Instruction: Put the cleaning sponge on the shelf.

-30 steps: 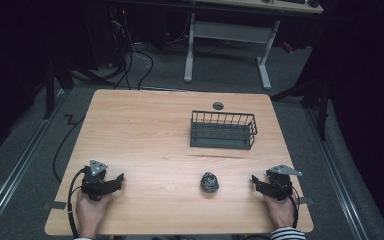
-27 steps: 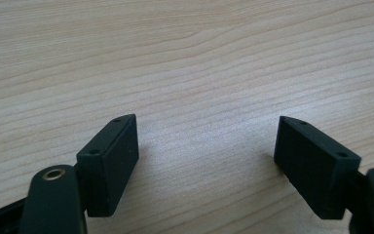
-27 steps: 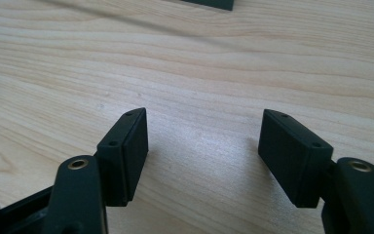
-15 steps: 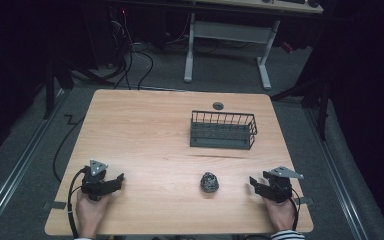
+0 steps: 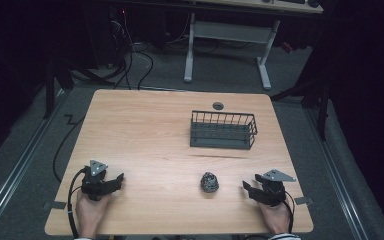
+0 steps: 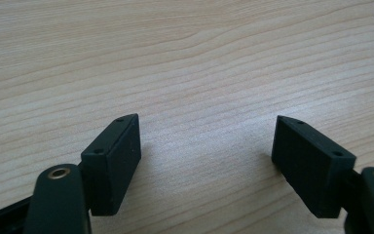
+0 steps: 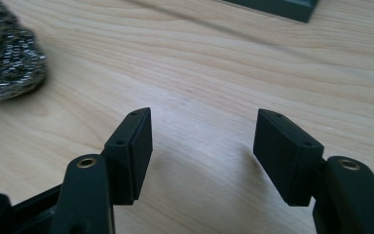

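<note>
Left claw (image 5: 116, 180) low on the tabletop (image 5: 145, 135), jaws spread, empty. Steel scourer (image 5: 209, 182) near the front edge, between the claws. Wire basket (image 5: 223, 130) further back, right of centre. Right claw (image 5: 246, 188) gaping, empty, just beside the scourer.

Your hands (image 5: 91, 212) leave the high view at its bottom edge, so you see little of your forearms. In the right gripper view the scourer (image 7: 7, 51) is cut by the top and left edges, and the basket (image 7: 277, 7) shows as one dark corner at the top edge. The fingers (image 6: 114, 161) in the left gripper view run out of the picture at the bottom, their mounts half seen. From above, the small round thing (image 5: 218, 105) at the far edge of the surface (image 5: 145, 135) is too small to tell. The room behind lies in dark, its cables (image 5: 145, 60) only partly traceable.
</note>
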Demonstrator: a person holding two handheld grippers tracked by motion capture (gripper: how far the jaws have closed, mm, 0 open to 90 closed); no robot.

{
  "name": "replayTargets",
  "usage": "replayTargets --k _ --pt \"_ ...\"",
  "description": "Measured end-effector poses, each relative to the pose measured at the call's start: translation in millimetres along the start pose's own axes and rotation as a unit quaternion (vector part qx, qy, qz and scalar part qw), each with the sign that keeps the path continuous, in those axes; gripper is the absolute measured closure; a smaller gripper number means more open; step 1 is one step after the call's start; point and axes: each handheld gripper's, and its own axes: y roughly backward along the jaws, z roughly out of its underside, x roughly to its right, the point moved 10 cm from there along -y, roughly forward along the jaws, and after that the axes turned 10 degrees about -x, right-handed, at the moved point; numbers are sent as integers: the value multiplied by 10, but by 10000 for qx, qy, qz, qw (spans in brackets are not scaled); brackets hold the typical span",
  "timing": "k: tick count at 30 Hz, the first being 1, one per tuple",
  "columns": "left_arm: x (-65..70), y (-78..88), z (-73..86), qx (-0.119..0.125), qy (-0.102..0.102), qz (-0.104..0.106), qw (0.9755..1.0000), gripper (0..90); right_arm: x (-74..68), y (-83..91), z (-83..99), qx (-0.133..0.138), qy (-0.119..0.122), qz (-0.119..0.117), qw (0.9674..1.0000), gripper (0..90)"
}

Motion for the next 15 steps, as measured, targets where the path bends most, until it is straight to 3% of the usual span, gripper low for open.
replayTargets --k 15 --pt "1 0 1 -4 -6 5 10000 265 -479 79 -58 66 587 -401 9974 389"
